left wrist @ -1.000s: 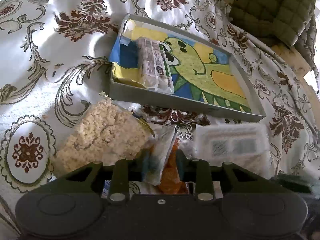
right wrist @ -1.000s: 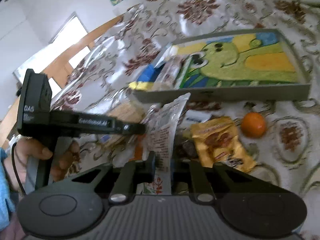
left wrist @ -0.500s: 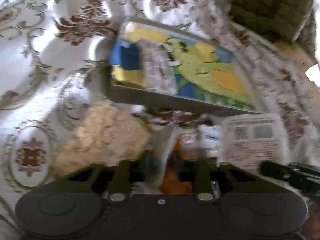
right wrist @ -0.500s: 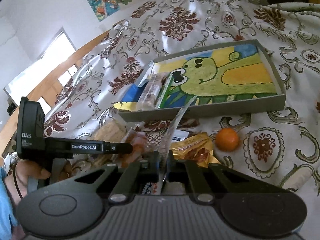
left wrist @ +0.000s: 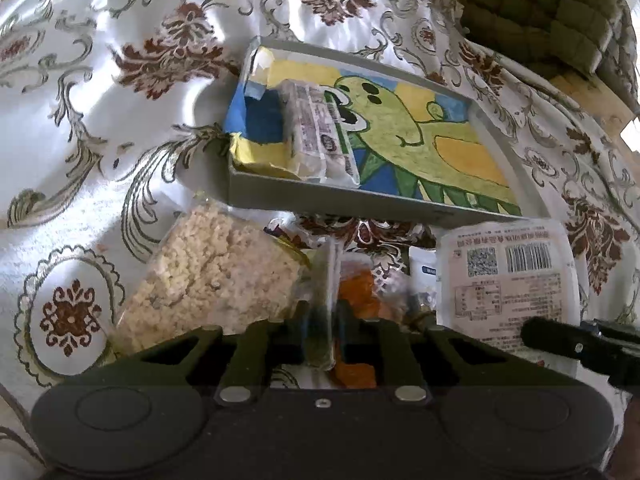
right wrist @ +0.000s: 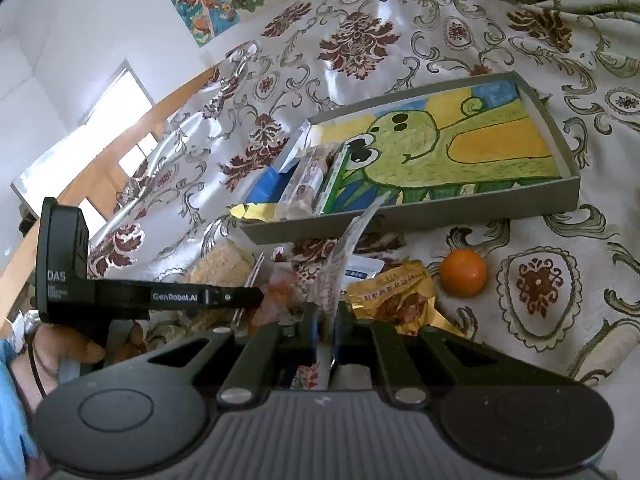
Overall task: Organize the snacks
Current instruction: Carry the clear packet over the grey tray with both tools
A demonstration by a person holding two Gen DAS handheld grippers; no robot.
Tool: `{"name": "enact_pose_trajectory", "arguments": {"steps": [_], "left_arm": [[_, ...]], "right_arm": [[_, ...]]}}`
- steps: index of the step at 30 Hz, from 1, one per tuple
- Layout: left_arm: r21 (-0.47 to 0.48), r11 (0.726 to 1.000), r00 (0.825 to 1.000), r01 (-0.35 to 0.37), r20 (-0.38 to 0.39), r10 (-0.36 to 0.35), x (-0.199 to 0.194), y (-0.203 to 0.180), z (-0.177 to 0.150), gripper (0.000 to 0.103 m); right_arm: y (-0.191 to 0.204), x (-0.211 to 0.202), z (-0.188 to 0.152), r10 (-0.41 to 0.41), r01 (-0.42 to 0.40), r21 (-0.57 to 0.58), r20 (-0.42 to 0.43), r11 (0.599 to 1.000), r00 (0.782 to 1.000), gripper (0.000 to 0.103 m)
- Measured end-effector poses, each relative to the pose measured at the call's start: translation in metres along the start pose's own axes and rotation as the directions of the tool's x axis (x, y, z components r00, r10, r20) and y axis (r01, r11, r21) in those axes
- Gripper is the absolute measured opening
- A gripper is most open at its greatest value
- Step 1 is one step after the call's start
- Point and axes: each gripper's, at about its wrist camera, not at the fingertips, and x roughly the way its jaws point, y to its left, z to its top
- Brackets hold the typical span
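A grey box (left wrist: 340,204) with a green cartoon picture inside lies on the patterned cloth; it also shows in the right wrist view (right wrist: 420,216). Wrapped bars (left wrist: 316,136) lie at its left end. My left gripper (left wrist: 322,328) is shut on the edge of a clear snack bag (left wrist: 326,304) with orange pieces. My right gripper (right wrist: 326,320) is shut on a white printed packet (right wrist: 340,268), held edge-on above the pile; its printed back shows in the left wrist view (left wrist: 508,280). The left gripper (right wrist: 256,296) appears at the left of the right wrist view.
A bag of puffed rice cake (left wrist: 212,276) lies left of the left gripper. A gold packet (right wrist: 396,296) and an orange (right wrist: 464,272) lie in front of the box. A green quilted cushion (left wrist: 552,12) is at the far right.
The right gripper has lifted the white packet up and turned it edge-on. The left gripper has kept its hold on the clear bag and shifted slightly.
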Motion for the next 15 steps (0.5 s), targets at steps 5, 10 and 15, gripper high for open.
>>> {"name": "enact_pose_trajectory", "arguments": {"steps": [5,10,15], "left_arm": [[0.001,1.0,1.0,0.018,0.006,-0.018,-0.004,-0.005,-0.001,0.006],[-0.039,0.997,0.998,0.06,0.026,-0.059,-0.011,-0.007,0.0,0.006],[-0.05,0.994,0.992,0.102,0.084,-0.097,-0.022,-0.011,0.001,0.006]], "right_arm": [[0.001,-0.002,0.001,0.016,-0.016,-0.004,0.01,1.0,1.0,0.006],[-0.001,-0.006,0.003,0.02,-0.02,0.007,0.029,1.0,0.999,0.006],[-0.005,-0.013,0.008,0.028,-0.03,0.025,0.071,0.999,0.997,0.006]]}}
